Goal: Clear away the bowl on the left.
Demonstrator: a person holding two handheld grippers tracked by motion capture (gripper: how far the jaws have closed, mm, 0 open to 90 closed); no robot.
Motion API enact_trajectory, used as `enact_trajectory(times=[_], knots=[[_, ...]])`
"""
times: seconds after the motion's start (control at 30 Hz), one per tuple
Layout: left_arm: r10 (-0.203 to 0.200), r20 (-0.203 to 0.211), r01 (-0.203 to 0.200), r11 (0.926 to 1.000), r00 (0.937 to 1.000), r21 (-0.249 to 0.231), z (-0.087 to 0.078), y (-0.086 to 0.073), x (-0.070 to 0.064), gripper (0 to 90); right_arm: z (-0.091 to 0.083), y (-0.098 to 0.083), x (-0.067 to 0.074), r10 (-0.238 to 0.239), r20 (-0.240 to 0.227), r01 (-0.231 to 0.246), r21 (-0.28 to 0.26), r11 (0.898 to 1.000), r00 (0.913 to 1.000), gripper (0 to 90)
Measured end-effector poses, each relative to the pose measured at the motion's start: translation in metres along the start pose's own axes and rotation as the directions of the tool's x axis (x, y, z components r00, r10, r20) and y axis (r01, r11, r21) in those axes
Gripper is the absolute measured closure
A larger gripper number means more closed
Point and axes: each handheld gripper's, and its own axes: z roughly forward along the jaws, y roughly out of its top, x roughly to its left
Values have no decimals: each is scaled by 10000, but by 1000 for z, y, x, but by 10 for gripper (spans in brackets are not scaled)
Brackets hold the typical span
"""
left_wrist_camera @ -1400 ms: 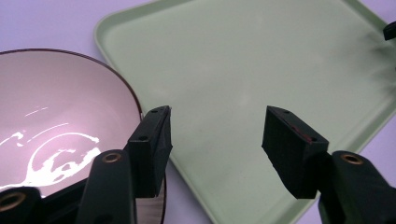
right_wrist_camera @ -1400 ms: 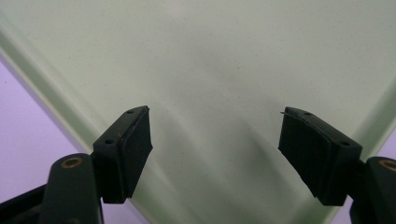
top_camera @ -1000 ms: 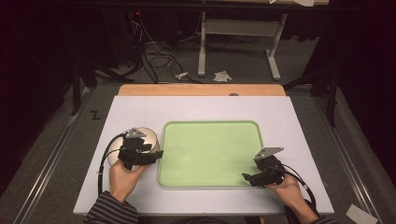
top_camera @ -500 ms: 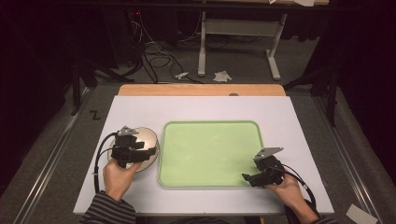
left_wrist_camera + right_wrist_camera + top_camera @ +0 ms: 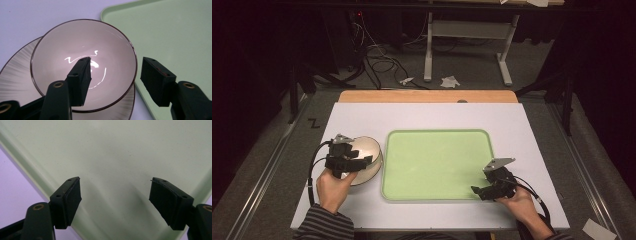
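Straddling the rim of the bowl, the left gripper has its jaws spread, one inside, one outside, neither clearly touching. Bowl sits on a plate on the white table, just left of the green tray. Right gripper hangs over the tray's near right corner, jaws wide apart, holding nothing.
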Motion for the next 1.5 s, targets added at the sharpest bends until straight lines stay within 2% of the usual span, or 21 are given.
enact_trajectory(times=[0.23,0.5,0.67,0.8,1.1,1.33,1.43,1.5], knots=[[-206,-527,201,9997,9984,-100,-5,0,14,411,0,0,0,-29,7,29,13,10000,10000,267],[-484,-1036,471,9988,9934,-155,-9,-1,27,411,1,0,0,-11,-7,11,29,10000,10000,267],[-714,-1329,702,9974,9886,-141,-9,-2,34,411,1,0,0,-7,-12,7,19,10000,10000,267],[-815,-1684,829,9966,9823,9,-7,-3,40,411,1,0,0,4,-10,-4,74,10000,10000,267],[-1257,-1768,1329,9907,9762,291,2,-4,52,416,2,0,-1,-25,-44,25,60,10000,10000,267],[-1323,-1709,1445,9876,9764,610,9,-4,53,430,3,1,-1,-7,-43,7,83,10000,10000,267],[-1727,-1368,1844,9797,9754,781,14,-6,58,434,3,1,0,-2,-49,2,111,9999,10000,267],[-1848,-1278,1972,9761,9744,918,16,-7,61,441,3,1,0,-18,-46,18,106,9999,10000,267]])
